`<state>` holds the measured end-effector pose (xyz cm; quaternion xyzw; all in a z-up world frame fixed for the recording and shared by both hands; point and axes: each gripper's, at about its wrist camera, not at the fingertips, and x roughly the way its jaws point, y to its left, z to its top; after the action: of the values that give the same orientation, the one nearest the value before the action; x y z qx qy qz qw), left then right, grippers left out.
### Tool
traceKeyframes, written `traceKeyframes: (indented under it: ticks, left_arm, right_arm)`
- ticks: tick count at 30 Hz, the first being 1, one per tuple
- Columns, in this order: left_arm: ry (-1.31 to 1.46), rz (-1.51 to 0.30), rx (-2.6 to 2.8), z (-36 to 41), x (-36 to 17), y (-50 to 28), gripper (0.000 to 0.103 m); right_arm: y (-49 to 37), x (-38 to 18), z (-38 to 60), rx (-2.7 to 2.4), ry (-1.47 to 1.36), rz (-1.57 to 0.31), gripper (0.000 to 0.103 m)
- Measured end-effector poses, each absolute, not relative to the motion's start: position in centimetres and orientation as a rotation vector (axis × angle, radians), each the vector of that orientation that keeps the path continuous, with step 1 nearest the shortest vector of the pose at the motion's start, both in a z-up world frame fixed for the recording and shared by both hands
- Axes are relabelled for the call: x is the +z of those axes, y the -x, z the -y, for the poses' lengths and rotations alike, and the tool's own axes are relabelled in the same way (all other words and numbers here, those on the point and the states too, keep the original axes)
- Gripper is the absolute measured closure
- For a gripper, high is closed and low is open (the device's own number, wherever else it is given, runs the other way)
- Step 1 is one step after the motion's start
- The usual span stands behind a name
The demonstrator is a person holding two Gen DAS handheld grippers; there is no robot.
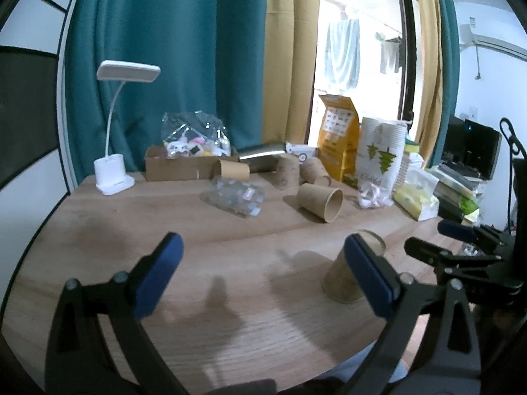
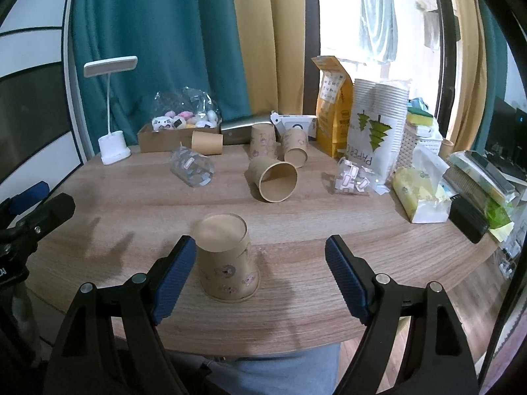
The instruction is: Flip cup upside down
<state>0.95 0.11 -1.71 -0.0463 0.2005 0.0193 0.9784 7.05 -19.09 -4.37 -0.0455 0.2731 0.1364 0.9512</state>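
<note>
The cup [image 2: 226,256] stands upside down on the desk [image 2: 296,302], beside the left finger of the spread right hand-held gripper [image 2: 260,276]; the left hand-held gripper [image 1: 263,273] is also spread.

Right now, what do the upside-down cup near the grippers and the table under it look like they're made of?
Upside-down cup: looks like brown kraft paper, matte, with small printed cartoon figures and a thin rolled rim against the table. Table: light wood grain, smooth and slightly shiny; solid wood or laminate can't be told apart from here.

near table [image 2: 296,230] bare around inverted cup [image 2: 227,263] | far half blocked: tipped cups [image 2: 273,181], bags, boxes
</note>
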Motion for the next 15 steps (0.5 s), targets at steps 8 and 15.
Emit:
traceKeyframes:
  ticks: [8, 15]
  left_arm:
    - [0.09, -0.404, 0.034, -0.03, -1.82, -0.85, 0.004]
    - [0.098, -0.406, 0.035, -0.07, -1.84, -0.81, 0.004]
  right_arm:
    - [-7.16, -4.37, 18.87, 0.283, 0.099, -0.557, 0.02]
    - [-7.32, -4.21, 18.61, 0.298, 0.115, -0.559, 0.02]
